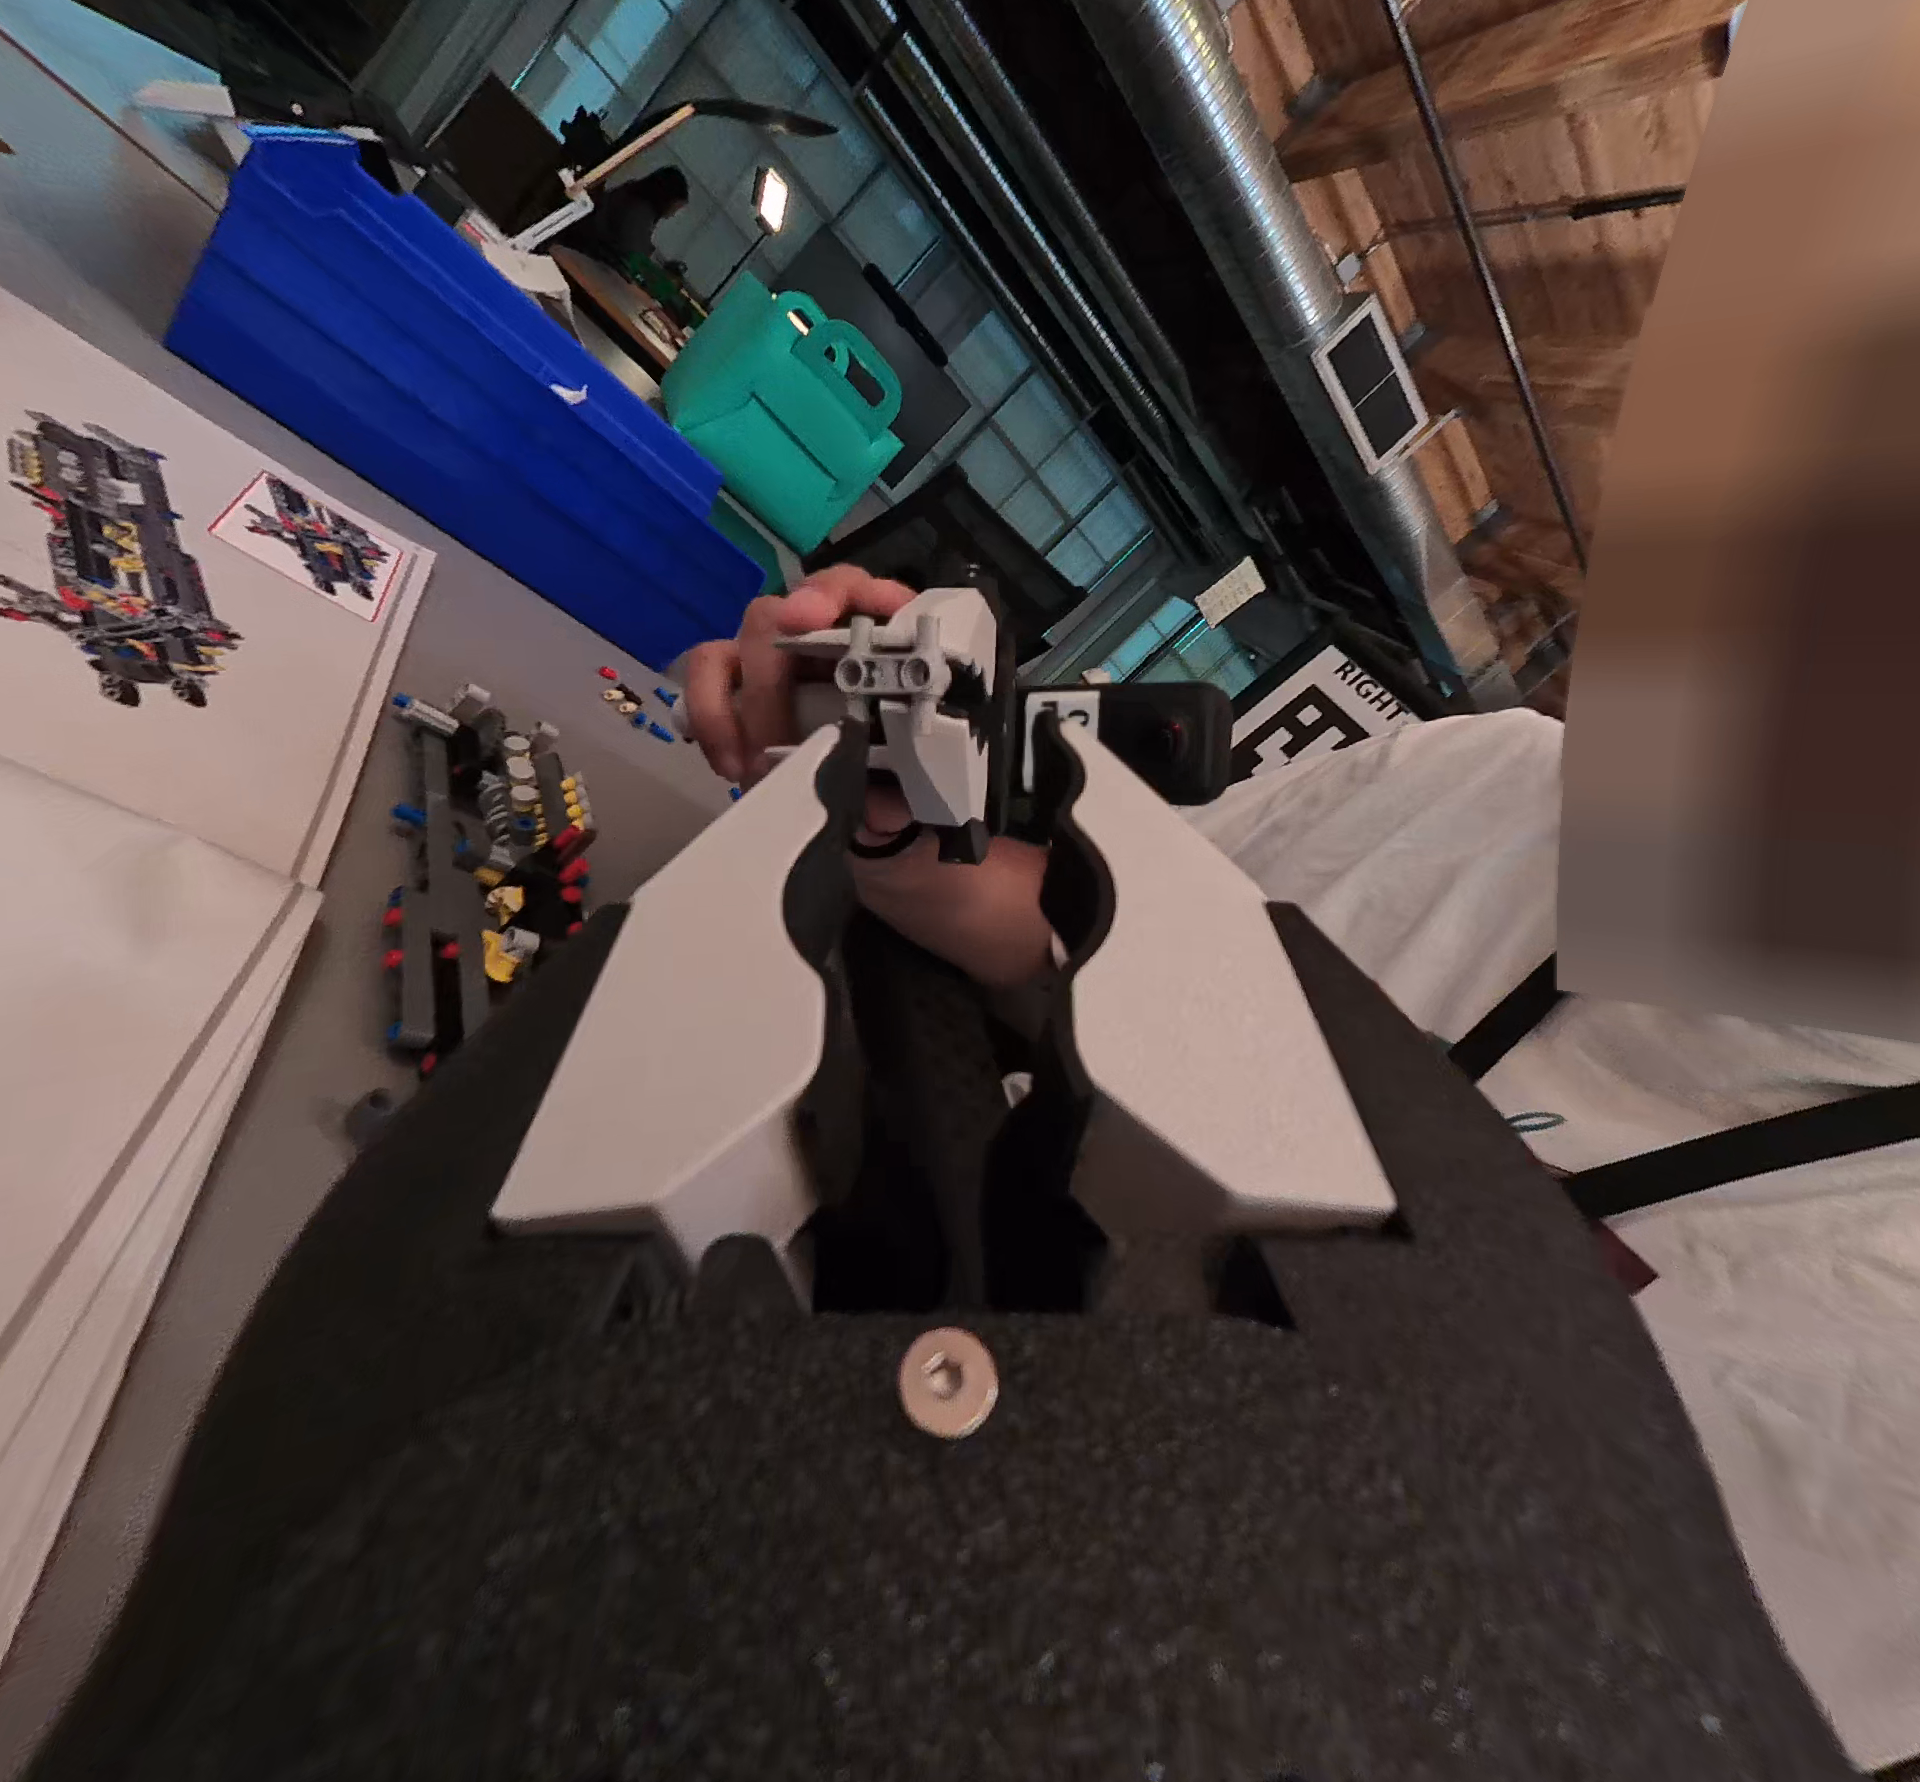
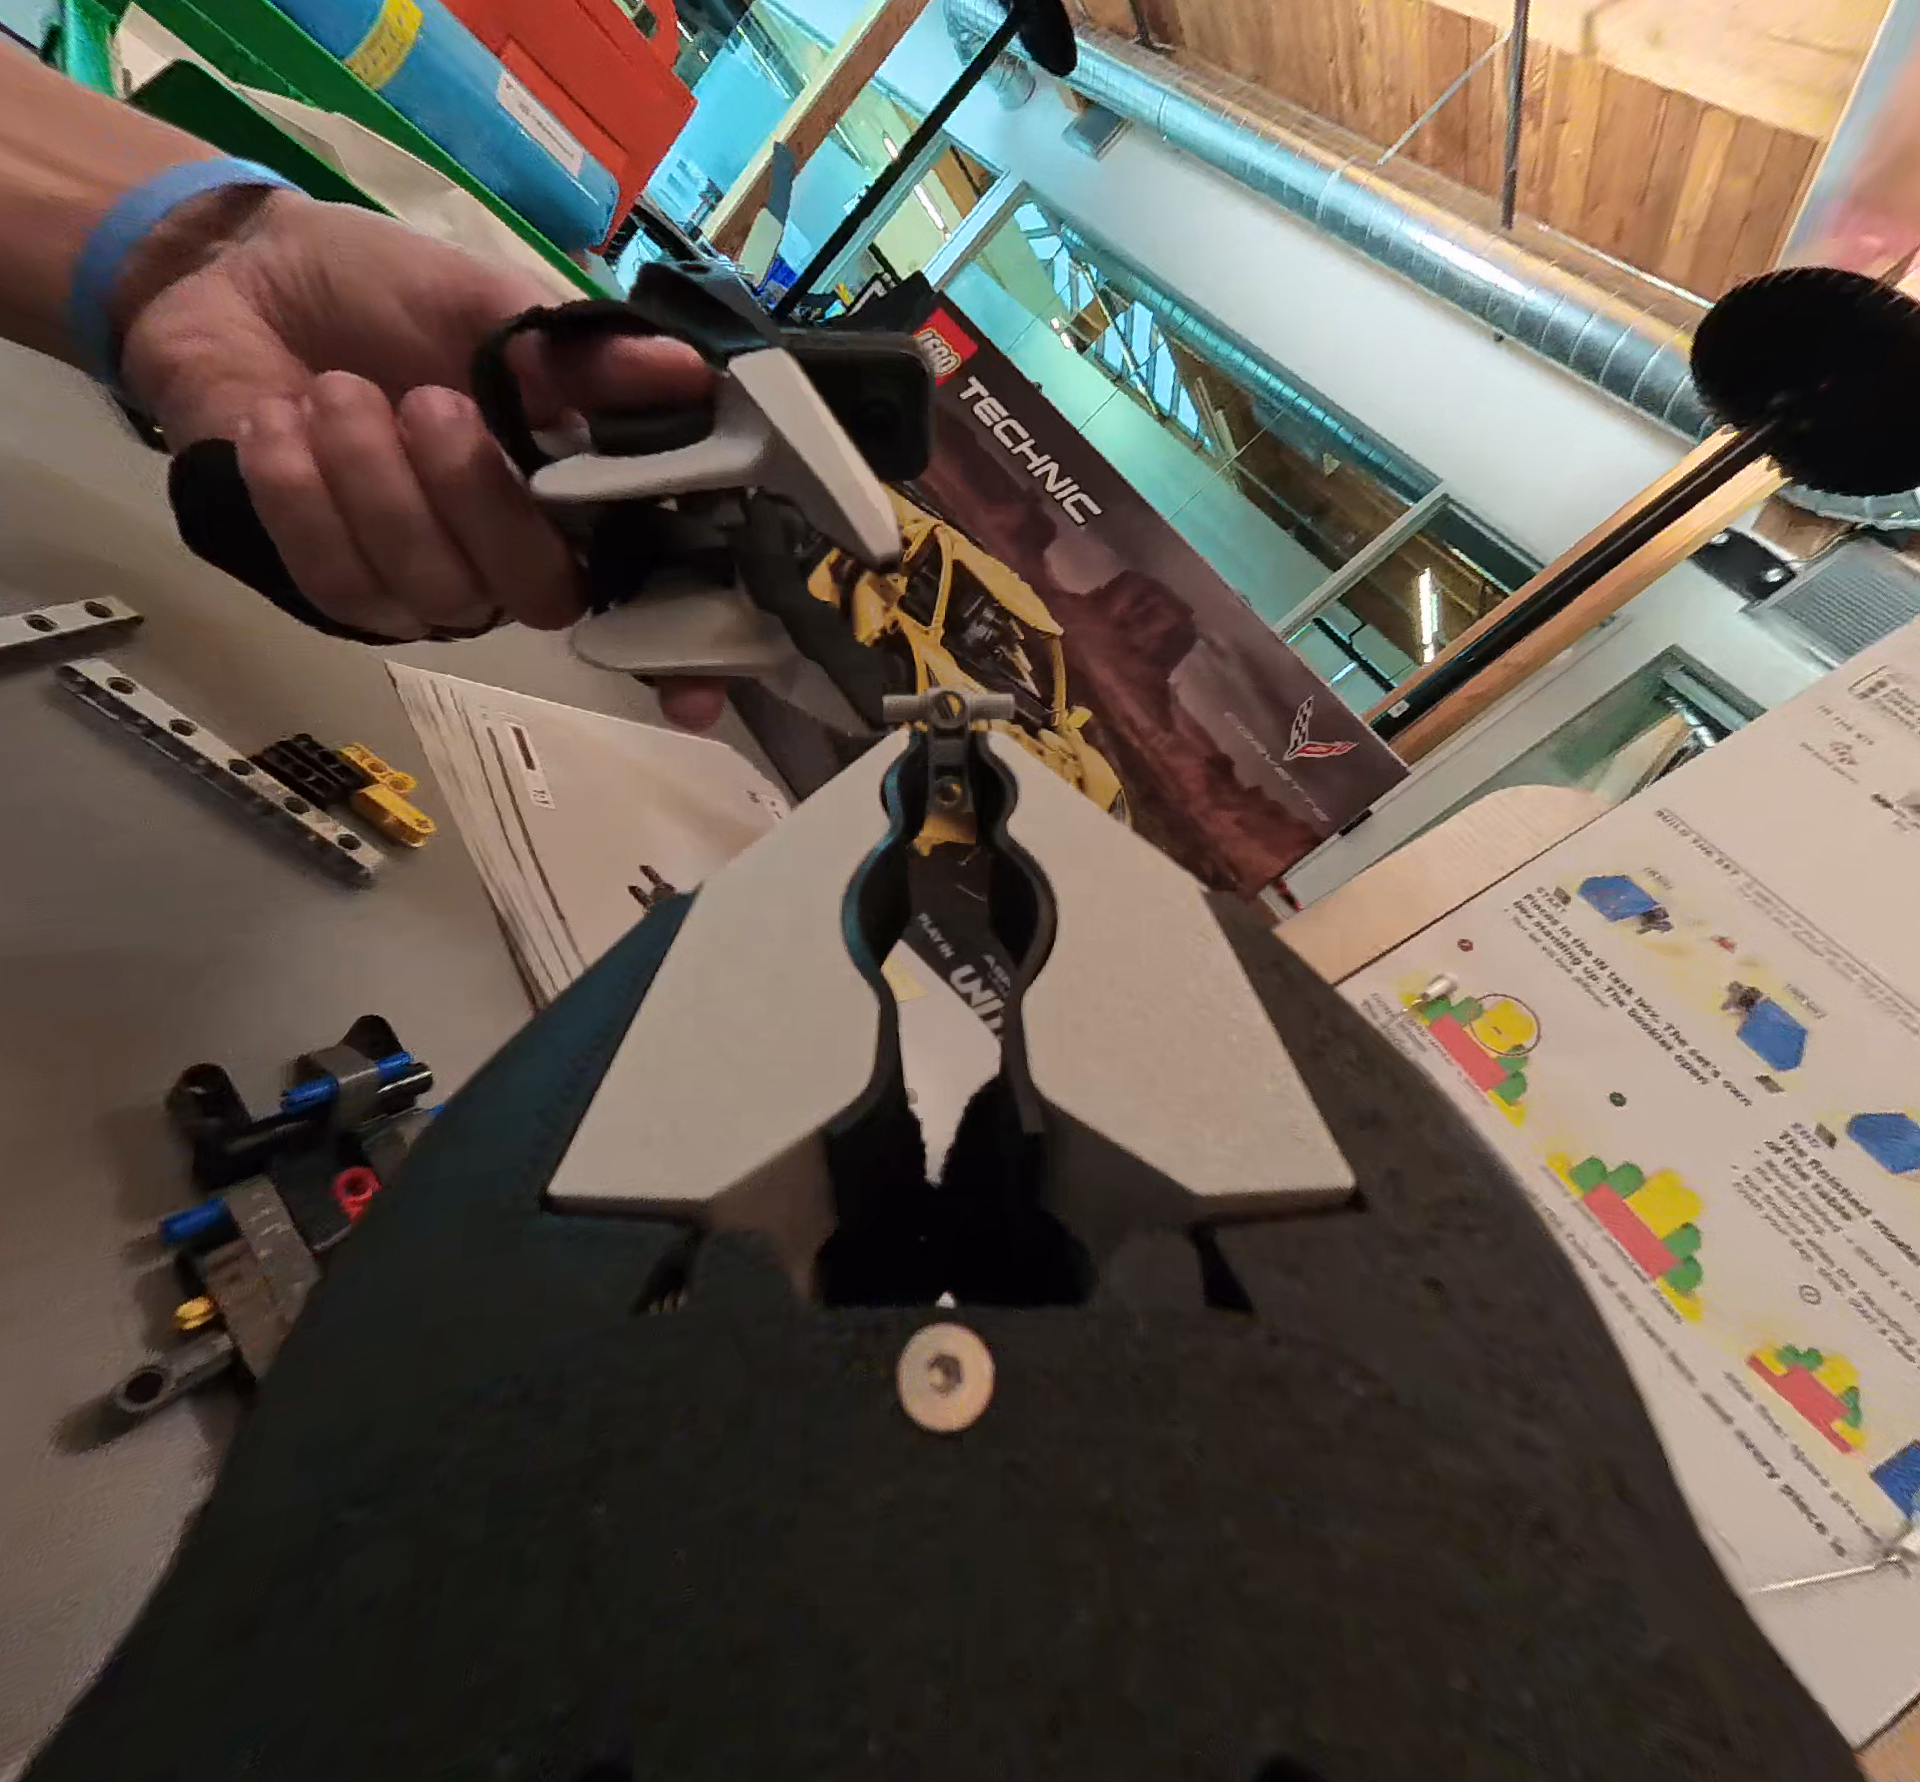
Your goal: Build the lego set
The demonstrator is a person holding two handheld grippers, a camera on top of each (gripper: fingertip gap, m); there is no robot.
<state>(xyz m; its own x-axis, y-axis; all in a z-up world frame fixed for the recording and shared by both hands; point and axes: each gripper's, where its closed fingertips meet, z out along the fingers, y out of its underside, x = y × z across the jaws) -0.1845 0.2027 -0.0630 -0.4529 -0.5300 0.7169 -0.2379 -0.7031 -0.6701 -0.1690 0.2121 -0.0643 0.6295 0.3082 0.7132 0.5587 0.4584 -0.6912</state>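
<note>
Between the tips of the right gripper (image 2: 948,766) sits a small grey connector piece (image 2: 948,712), pinched by its stem so that its crossbar lies across the finger line, left to right in the right wrist view, with a short axle poking out at each end. The jaws are closed on it; the piece is lifted off the table (image 2: 208,901), in front of the set's box (image 2: 1143,693).

Seen from the left wrist view, the same connector piece (image 1: 883,667) faces the left gripper (image 1: 951,745) end-on, straight ahead of its tips and just above them, with the holes in its face turned toward that camera. The left gripper's fingers stand apart and hold nothing. It is therefore the free tool, and the piece lies close along its forward axis; whether the tips already touch the piece is hard to judge from this angle.

The partly built assembly (image 1: 488,859) lies on the table, well left of the connector piece, beside the open instruction booklet (image 1: 187,589).
</note>
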